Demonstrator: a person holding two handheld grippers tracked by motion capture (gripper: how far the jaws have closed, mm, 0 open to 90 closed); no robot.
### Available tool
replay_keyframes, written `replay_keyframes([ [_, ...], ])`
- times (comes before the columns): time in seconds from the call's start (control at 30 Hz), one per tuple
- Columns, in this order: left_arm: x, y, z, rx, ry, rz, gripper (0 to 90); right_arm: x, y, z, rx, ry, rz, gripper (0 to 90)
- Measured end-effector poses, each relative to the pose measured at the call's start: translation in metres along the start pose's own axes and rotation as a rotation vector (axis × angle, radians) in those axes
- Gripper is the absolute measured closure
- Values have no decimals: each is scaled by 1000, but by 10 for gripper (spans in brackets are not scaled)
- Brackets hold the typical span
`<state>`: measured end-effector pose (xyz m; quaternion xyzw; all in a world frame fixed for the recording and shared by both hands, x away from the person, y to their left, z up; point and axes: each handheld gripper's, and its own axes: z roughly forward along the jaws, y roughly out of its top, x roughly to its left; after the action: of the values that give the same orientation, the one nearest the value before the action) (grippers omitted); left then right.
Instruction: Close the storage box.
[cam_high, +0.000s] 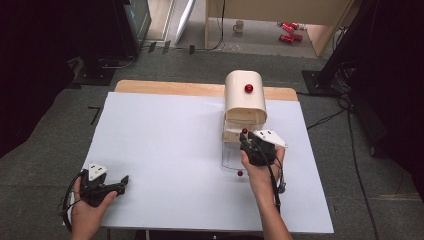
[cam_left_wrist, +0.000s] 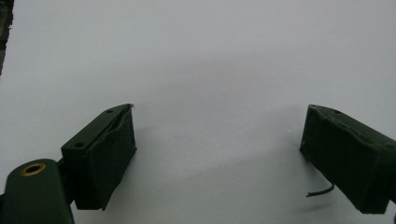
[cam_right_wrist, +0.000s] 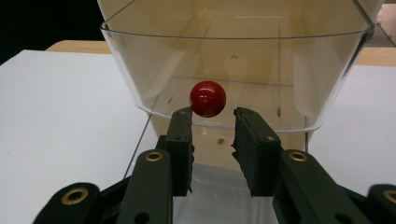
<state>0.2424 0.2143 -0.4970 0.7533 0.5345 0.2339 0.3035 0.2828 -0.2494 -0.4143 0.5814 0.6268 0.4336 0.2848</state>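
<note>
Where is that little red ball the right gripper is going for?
In the right gripper view, the red knob sits on the clear lid rim, just above the right gripper.

Left gripper (cam_left_wrist: 219, 154), 2 jaws wide apart, white table (cam_left_wrist: 210, 60)

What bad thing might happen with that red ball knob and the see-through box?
1. The right hand-held gripper has its jaws partly open just below the small red ball knob, not around it. Closing now might miss or only pinch its underside and slip off.
2. The clear curved plastic lid looks raised, and nothing braces the cream bread-box-shaped container; the left hand-held gripper lies far away, so a tug may shift it.
</note>
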Motion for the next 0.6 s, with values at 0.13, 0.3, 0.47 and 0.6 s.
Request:
replay_keyframes([
  [0.13,0,0,0,-1,0,-1,104,-1,0,2,-7,4,-9,659],
  [0.3,0,0,0,-1,0,-1,104,-2,2,3,-8,2,-16,640],
  [0.47,0,0,0,-2,0,-2,104,-2,4,6,-7,4,-21,596],
  [0.6,0,0,0,0,0,0,104,-2,4,6,-4,15,-16,542],
])
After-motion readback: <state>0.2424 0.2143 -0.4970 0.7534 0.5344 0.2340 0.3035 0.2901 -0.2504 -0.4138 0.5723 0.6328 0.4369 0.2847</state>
